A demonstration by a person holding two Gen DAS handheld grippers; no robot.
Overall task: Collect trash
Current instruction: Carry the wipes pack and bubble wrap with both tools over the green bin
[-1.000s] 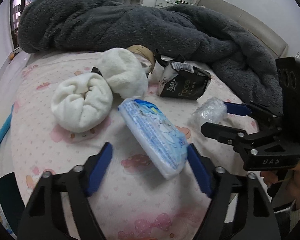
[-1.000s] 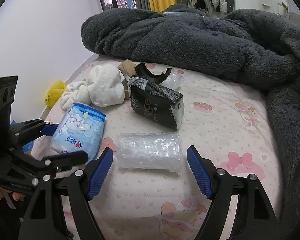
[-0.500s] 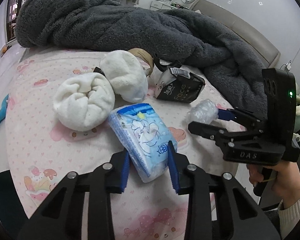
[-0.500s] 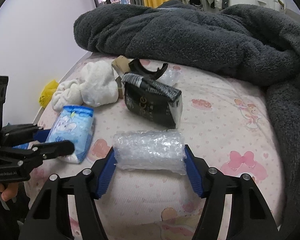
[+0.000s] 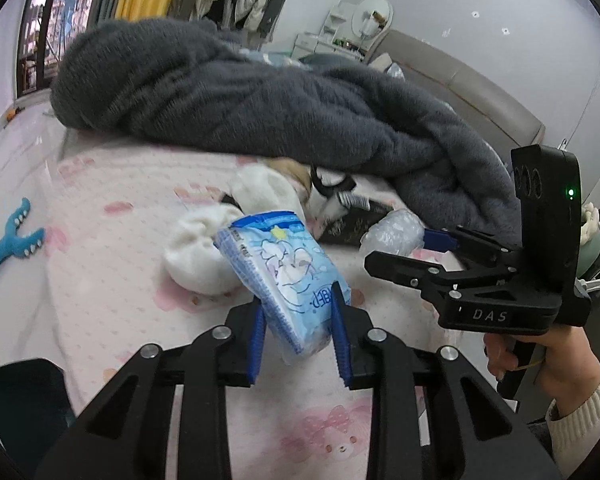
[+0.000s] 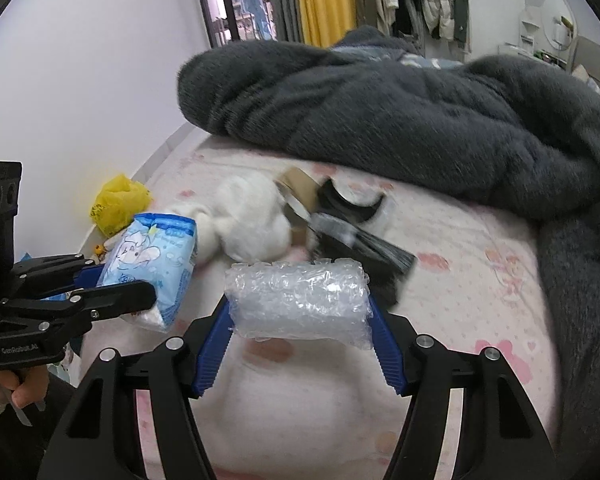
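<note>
Tissue pack (image 5: 288, 276) pinched between my left gripper (image 5: 298, 338) pads, jaws just closed on it, raised off bed (image 5: 112, 280). Bubble wrap roll (image 6: 300, 300) clamped crosswise in my right gripper (image 6: 298, 354), above bed's near edge.

Pink bed (image 6: 480, 280) w/ grey blanket (image 6: 420, 112), 2 white bundles (image 6: 252, 216), black pack (image 6: 364, 252).
</note>
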